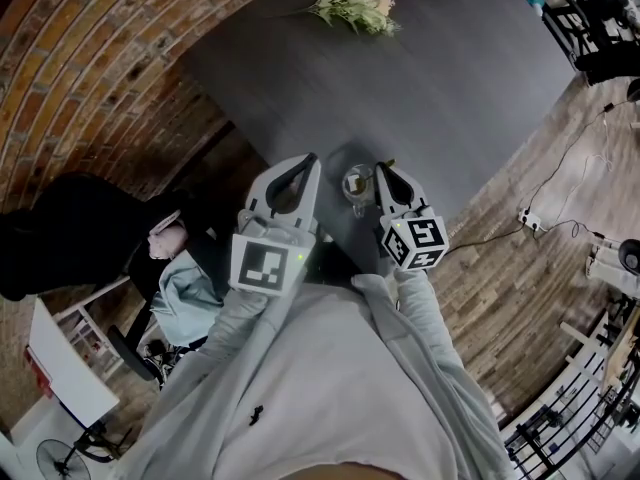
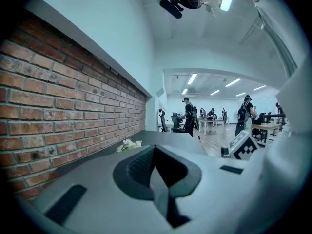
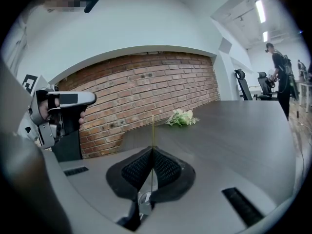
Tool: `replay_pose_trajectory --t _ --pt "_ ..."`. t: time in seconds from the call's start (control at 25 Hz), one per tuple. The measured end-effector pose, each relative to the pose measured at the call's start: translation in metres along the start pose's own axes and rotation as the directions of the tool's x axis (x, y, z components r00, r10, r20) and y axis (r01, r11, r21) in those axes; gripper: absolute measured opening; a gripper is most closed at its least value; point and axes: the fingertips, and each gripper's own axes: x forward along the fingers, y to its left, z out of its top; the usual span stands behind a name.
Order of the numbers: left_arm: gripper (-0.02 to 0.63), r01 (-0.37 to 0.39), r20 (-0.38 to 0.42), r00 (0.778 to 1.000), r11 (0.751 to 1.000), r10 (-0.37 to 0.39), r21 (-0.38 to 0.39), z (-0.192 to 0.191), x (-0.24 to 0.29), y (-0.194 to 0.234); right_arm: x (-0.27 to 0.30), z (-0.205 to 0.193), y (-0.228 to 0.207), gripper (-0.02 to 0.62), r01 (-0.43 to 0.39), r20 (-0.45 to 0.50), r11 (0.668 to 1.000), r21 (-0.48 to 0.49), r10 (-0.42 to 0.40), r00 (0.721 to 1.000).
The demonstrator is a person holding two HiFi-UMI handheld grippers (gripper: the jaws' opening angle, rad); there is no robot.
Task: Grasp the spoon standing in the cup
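The right hand-held gripper (image 3: 152,150) pinches the thin spoon (image 3: 152,128) standing in the cup (image 1: 357,184). The left hand-held gripper (image 2: 155,150) is clenched, empty. Next, I think: lift the spoon straight up.

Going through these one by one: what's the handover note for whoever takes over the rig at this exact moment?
The left tool is shut and empty, just left of the cup.
The right tool is shut on the thin handle of the spoon, which stands upright in the cup.
The cup sits near the close edge of the table; flowers lie at the far end.
Done: the spoon is grasped.
Left: nothing for the grasp itself; the spoon is not yet lifted out.
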Motion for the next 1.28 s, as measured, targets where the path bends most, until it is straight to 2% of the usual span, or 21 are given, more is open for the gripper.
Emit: replay_pose_trajectory --t 0.64,0.88,1.08,1.28 --pt "0.018 -0.004 0.068 0.998 1.0 0.003 0.016 0.023 -0.008 -0.005 -0.019 0.038 0.021 0.015 -0.037 0.075 0.998 -0.043 0.041 0.996" --pt "0.018 -0.002 0.096 0.995 0.999 -0.001 0.037 0.034 -0.014 -0.008 -0.037 0.064 0.033 0.015 -0.038 0.134 0.996 -0.083 0.049 0.99" --pt "0.018 0.009 0.119 0.993 0.995 -0.022 0.103 0.041 -0.018 -0.012 -0.056 0.087 0.043 0.015 -0.04 0.197 0.993 -0.114 0.062 0.978" --pt "0.018 0.007 0.126 0.992 0.996 -0.018 0.088 0.046 -0.025 -0.016 -0.081 0.111 0.049 0.015 -0.02 0.256 0.989 -0.149 0.059 0.965"
